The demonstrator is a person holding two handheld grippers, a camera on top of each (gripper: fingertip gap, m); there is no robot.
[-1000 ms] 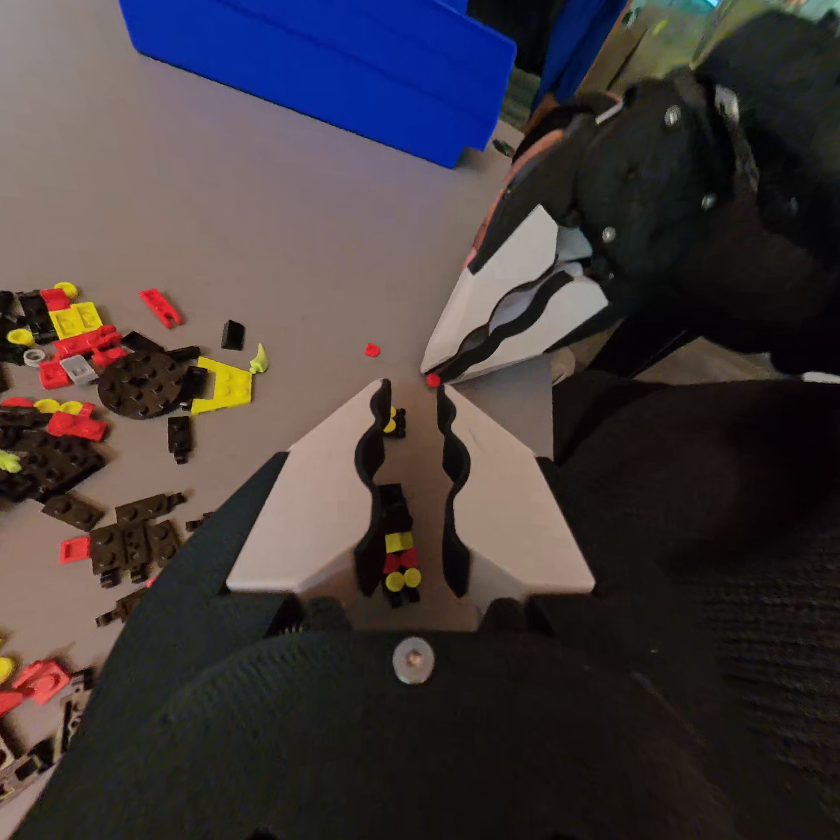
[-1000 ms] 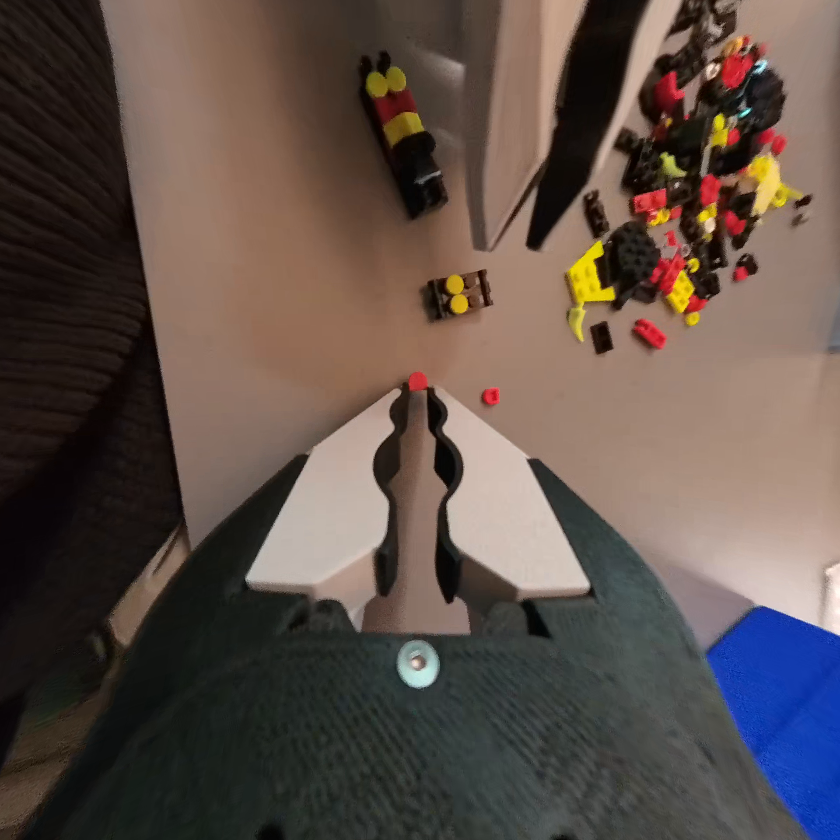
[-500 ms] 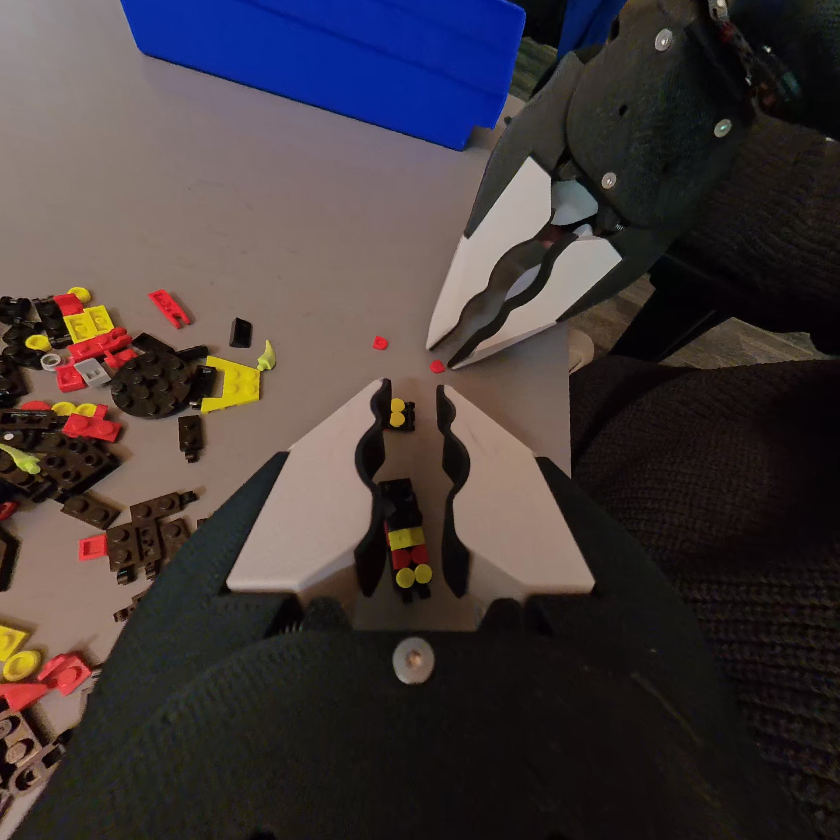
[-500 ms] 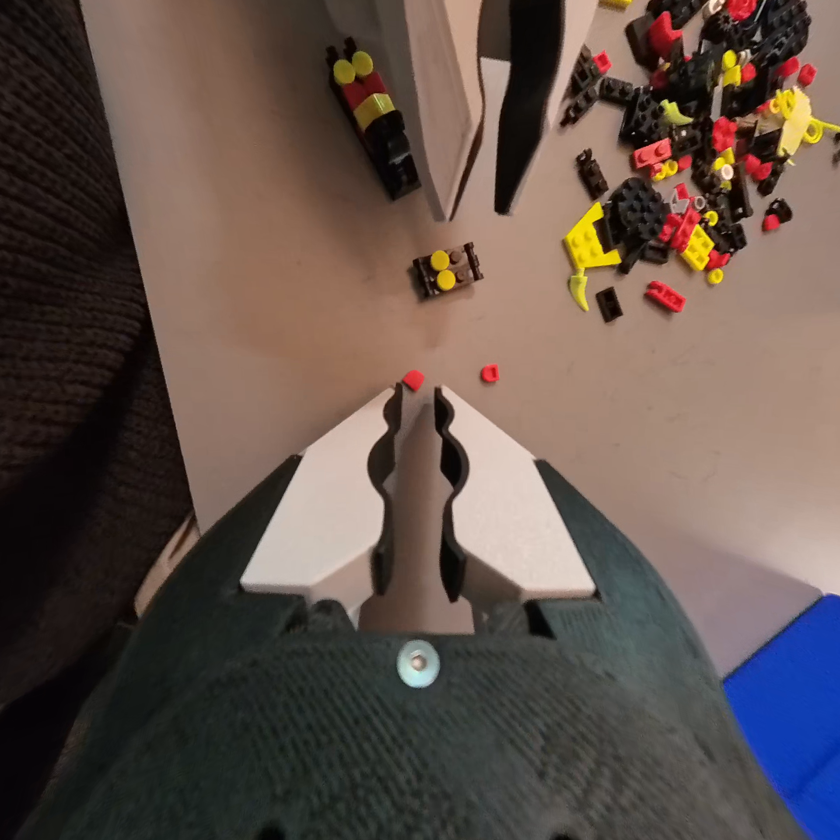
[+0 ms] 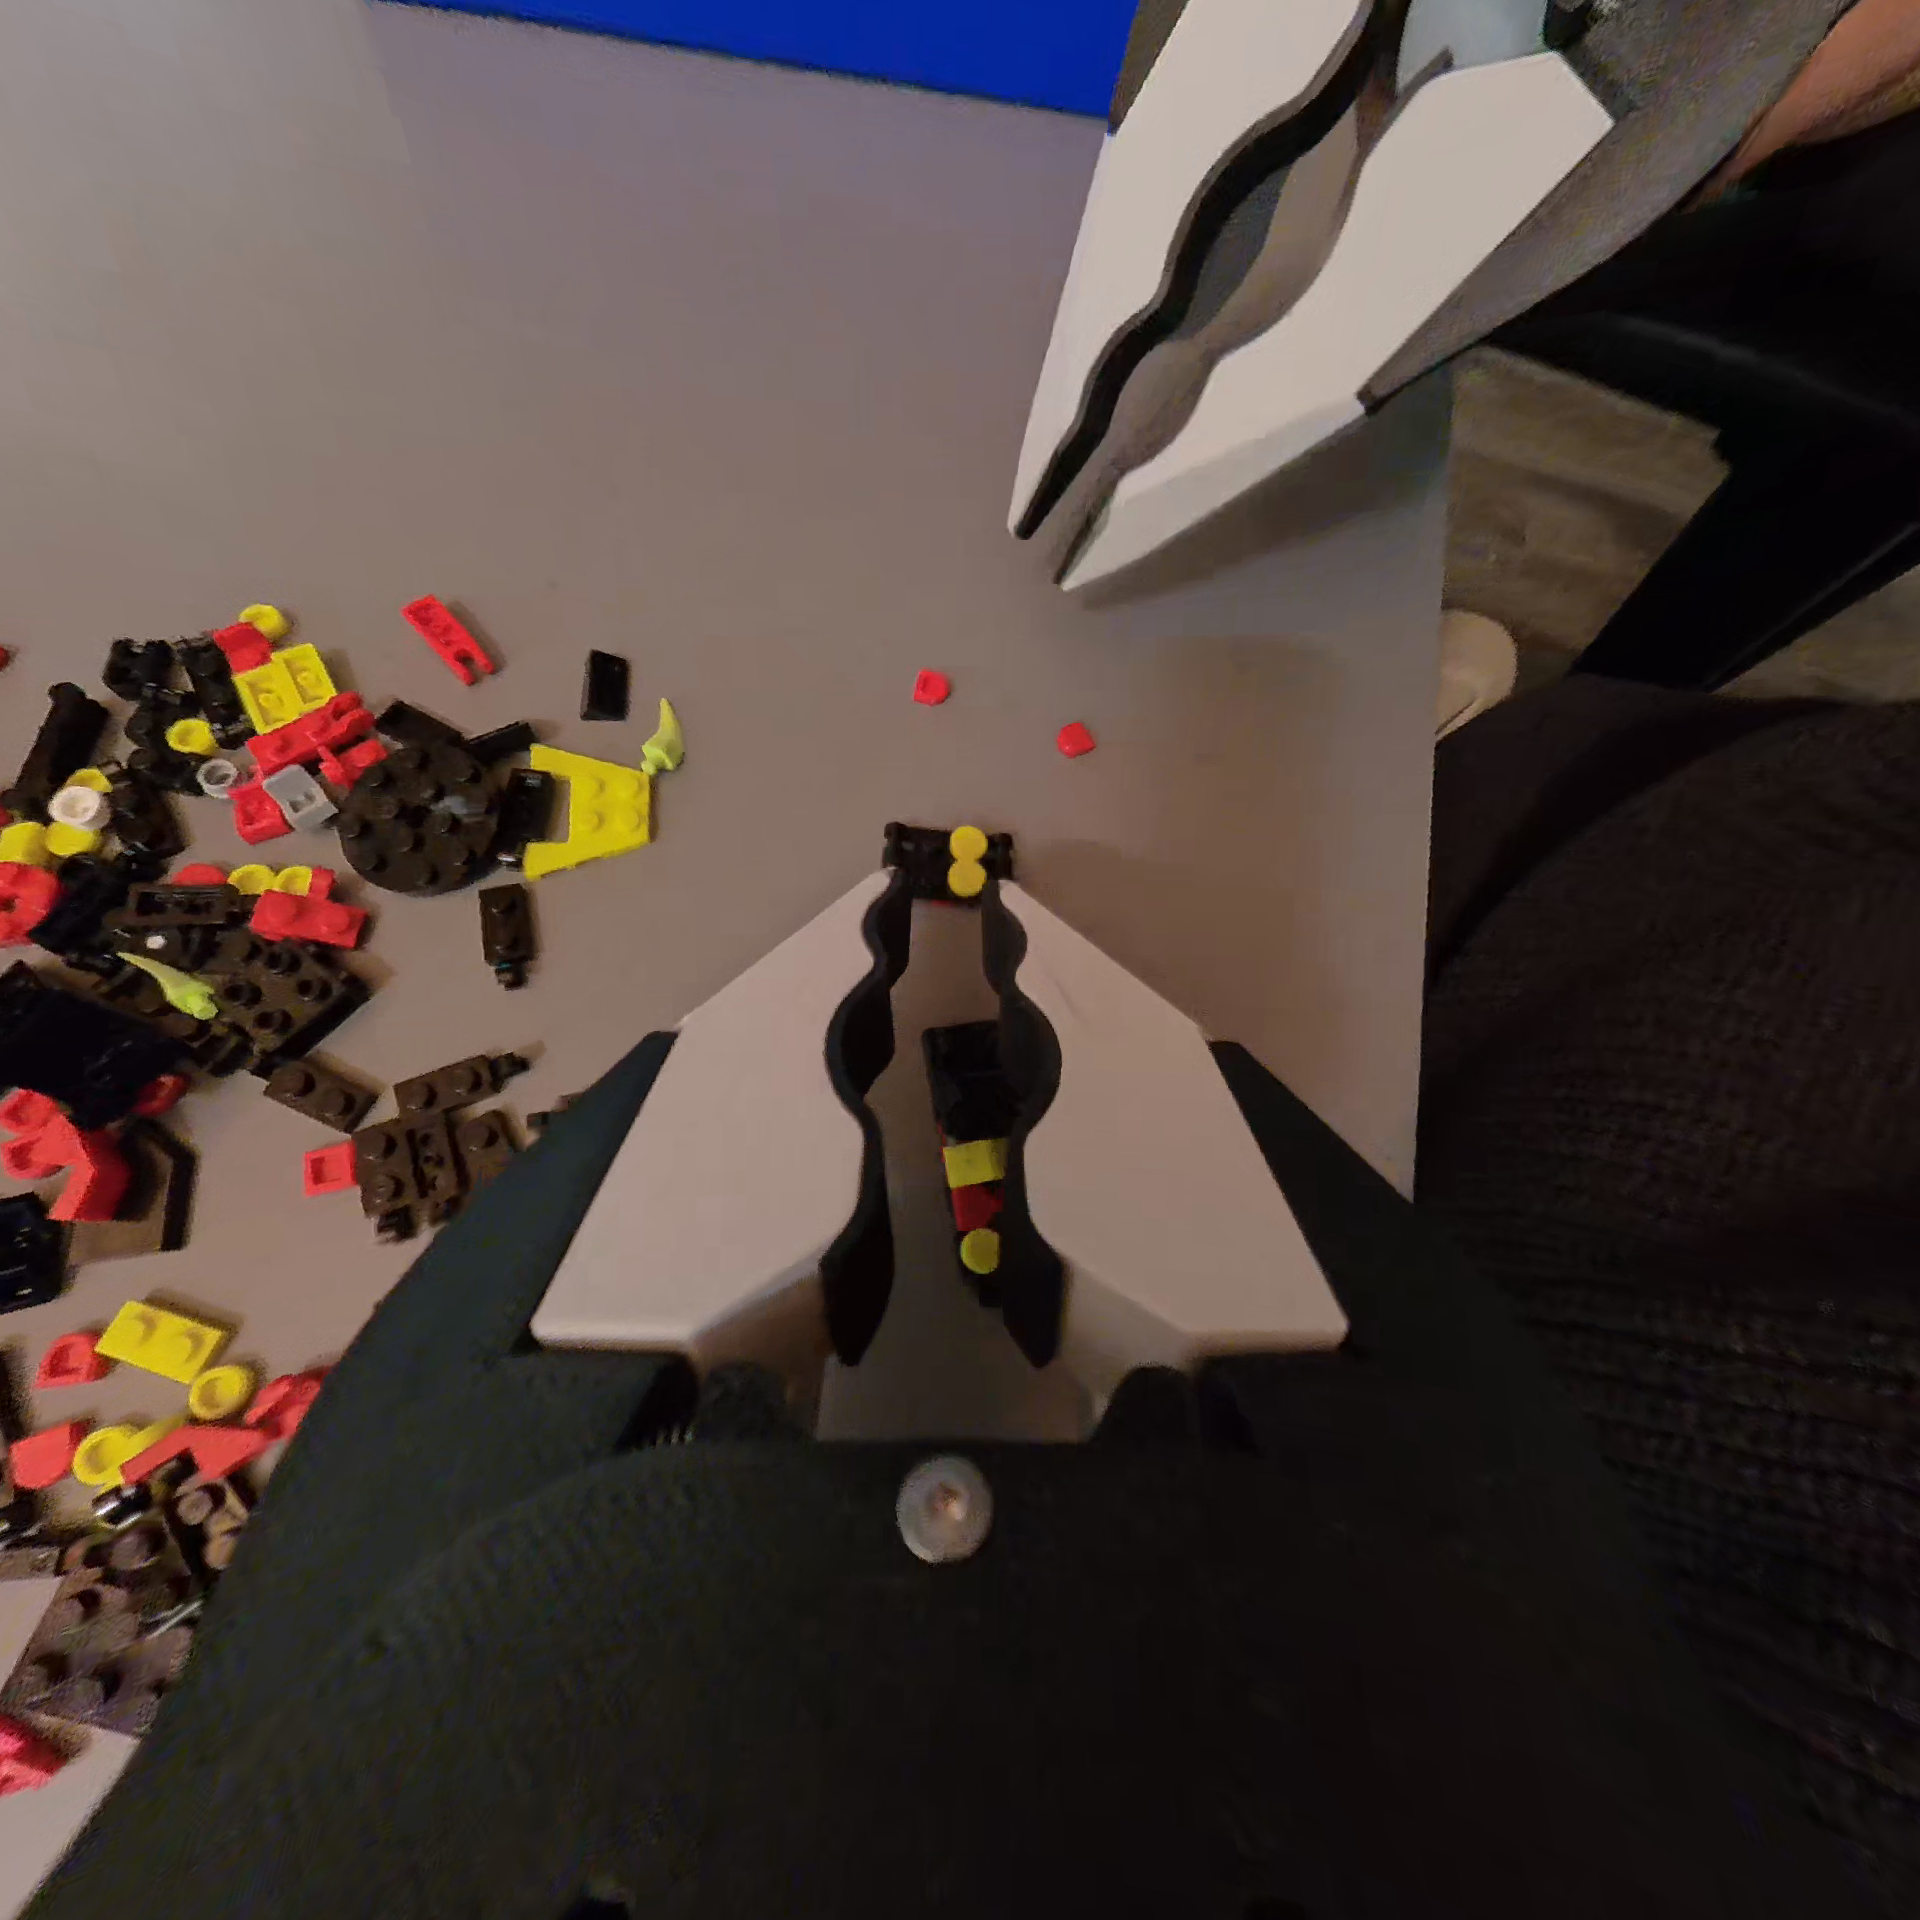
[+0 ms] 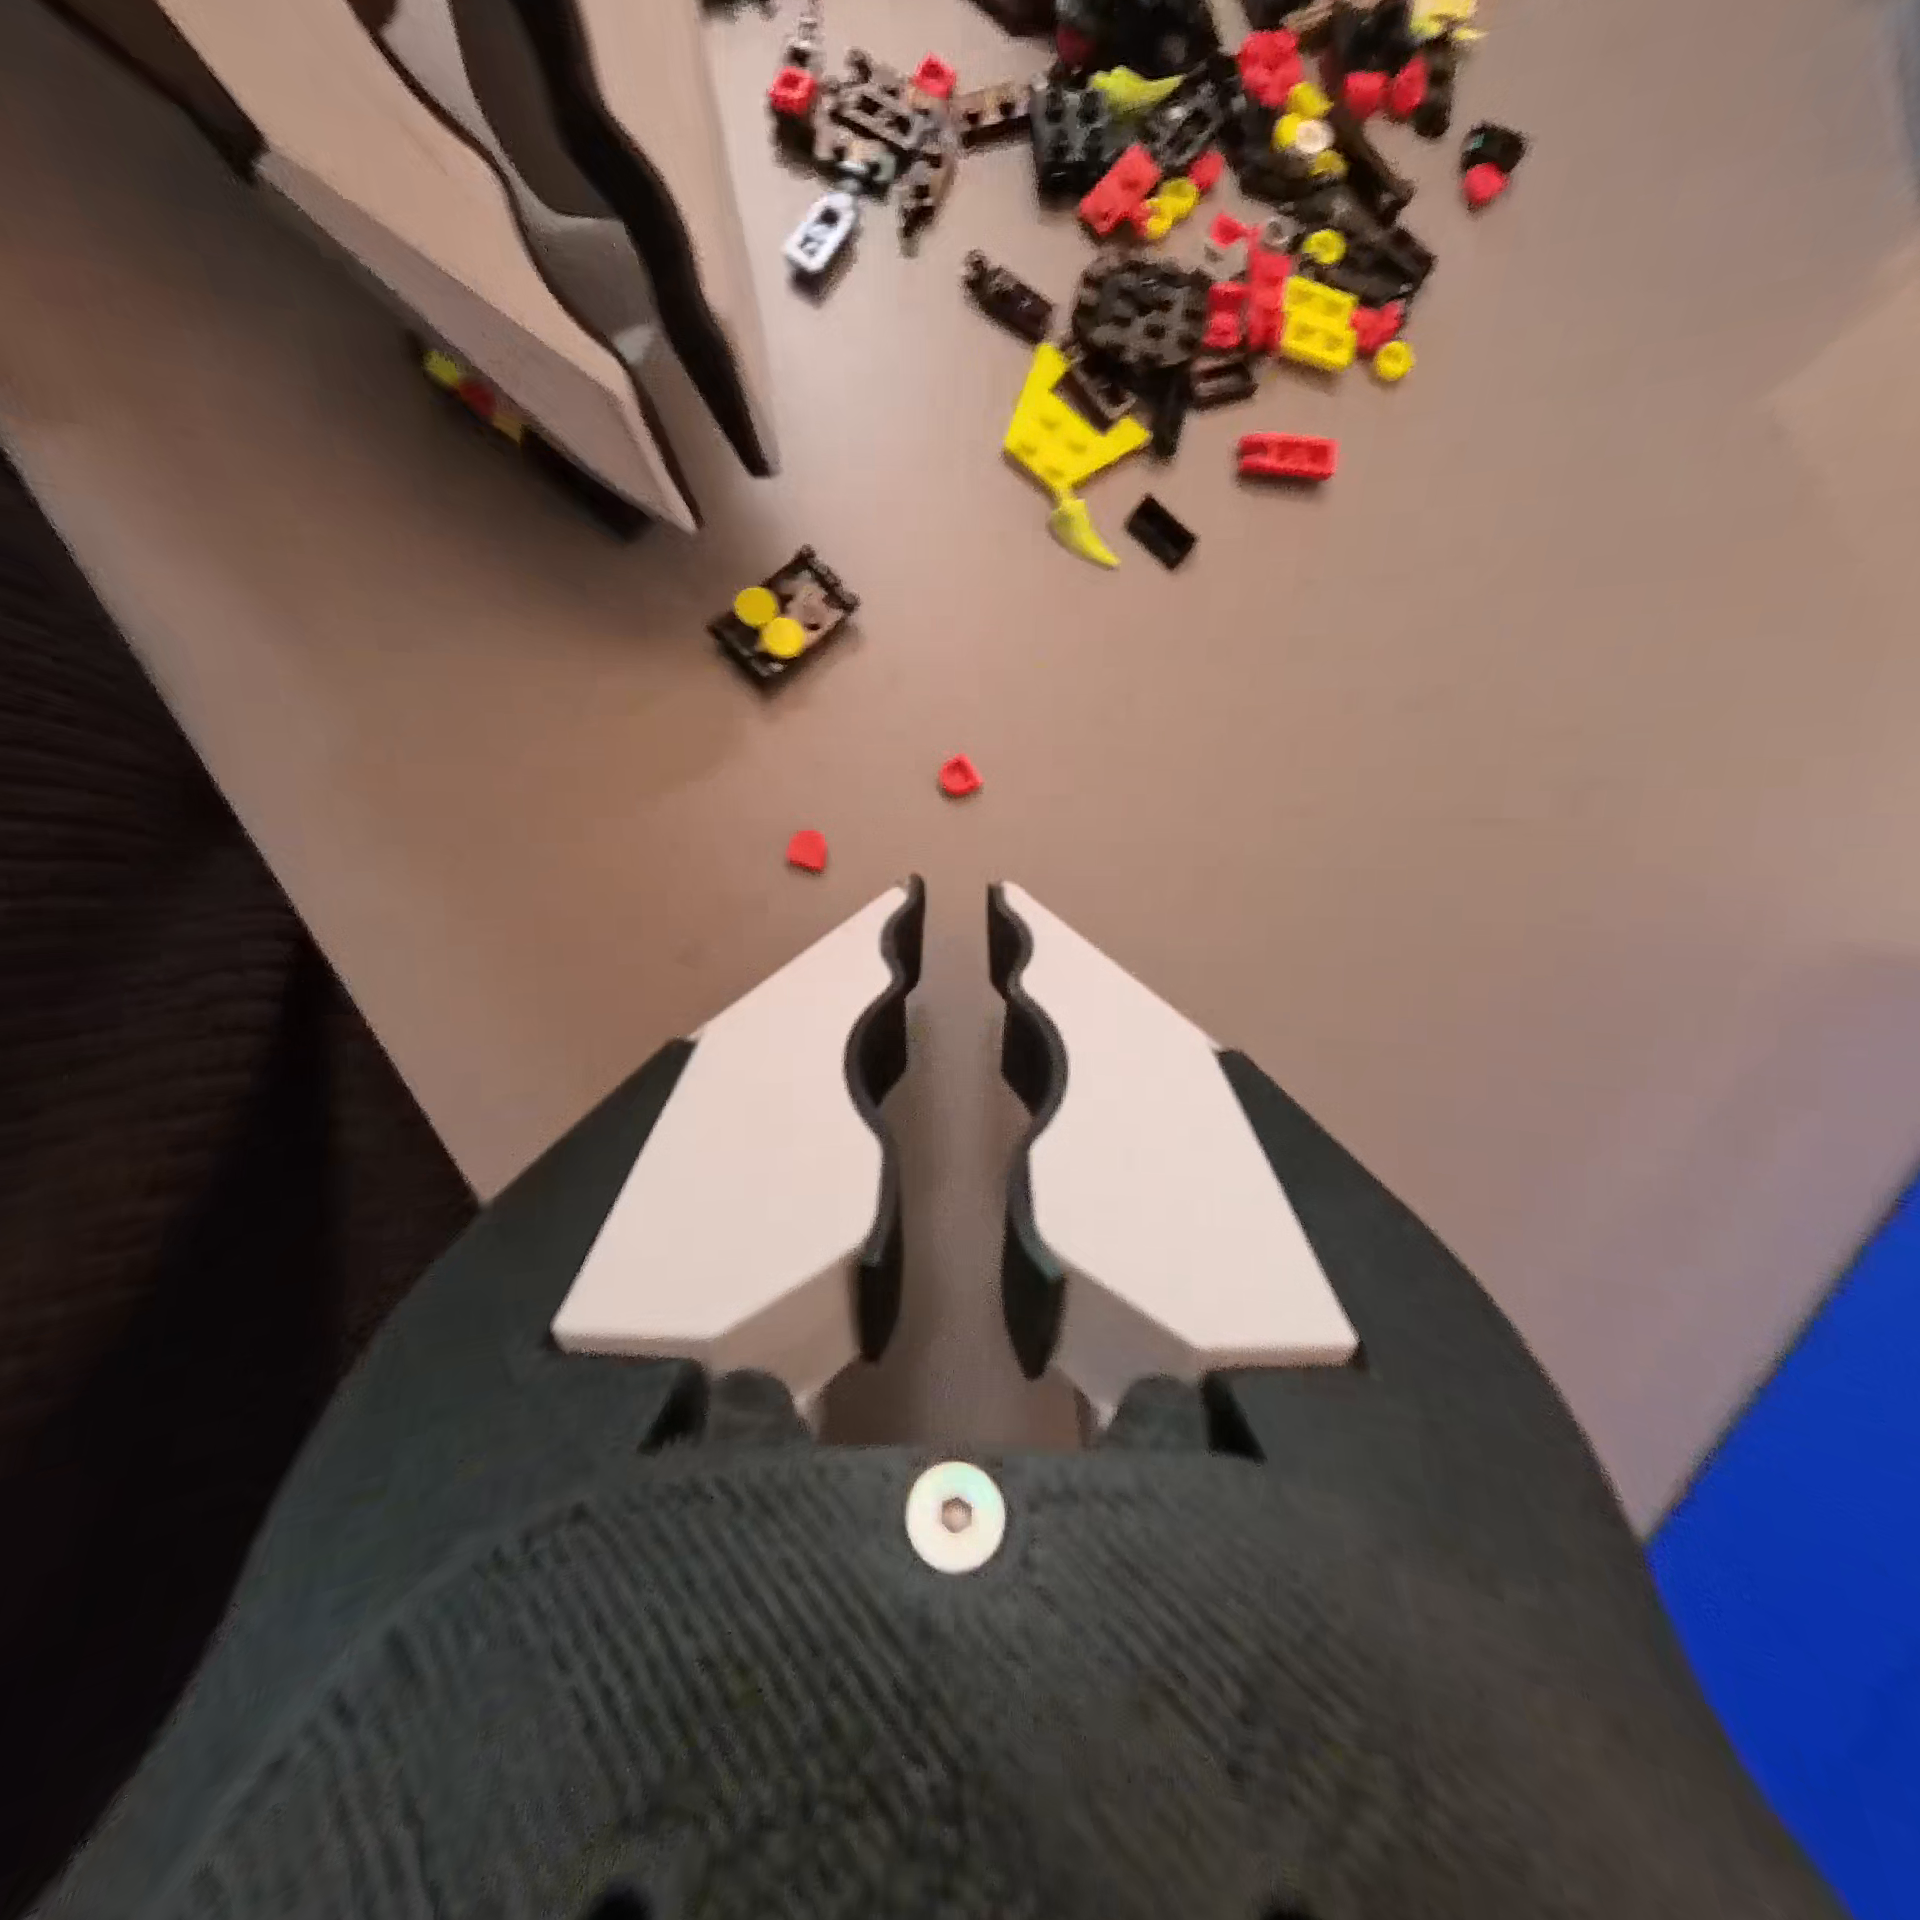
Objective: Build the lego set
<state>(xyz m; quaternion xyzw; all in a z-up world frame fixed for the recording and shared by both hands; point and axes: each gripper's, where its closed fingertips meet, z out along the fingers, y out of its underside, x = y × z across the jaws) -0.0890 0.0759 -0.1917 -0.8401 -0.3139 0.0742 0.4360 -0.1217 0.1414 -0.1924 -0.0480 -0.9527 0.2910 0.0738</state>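
- Left tongs (image 5: pixel 943 883) spread, tips astride small black assembly with two yellow studs (image 5: pixel 954 858), near counter (image 5: pixel 727 364) edge.
- Right tongs (image 6: pixel 954 902) slightly spread, empty, above two loose red bits (image 6: pixel 806 850).
- Long black-yellow-red build (image 5: pixel 975 1143) lying beneath left tongs.
- Loose brick pile (image 5: pixel 260 831) farther in on counter.

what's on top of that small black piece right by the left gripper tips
Two round yellow studs sit side by side on the small black piece. Its near edge is covered by the open left gripper.

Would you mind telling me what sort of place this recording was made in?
Probably an indoor workroom or office set up as a building station: a plain grey table with a scatter of loose lego pieces, a blue bin at its edge, and carpet-like floor beyond.
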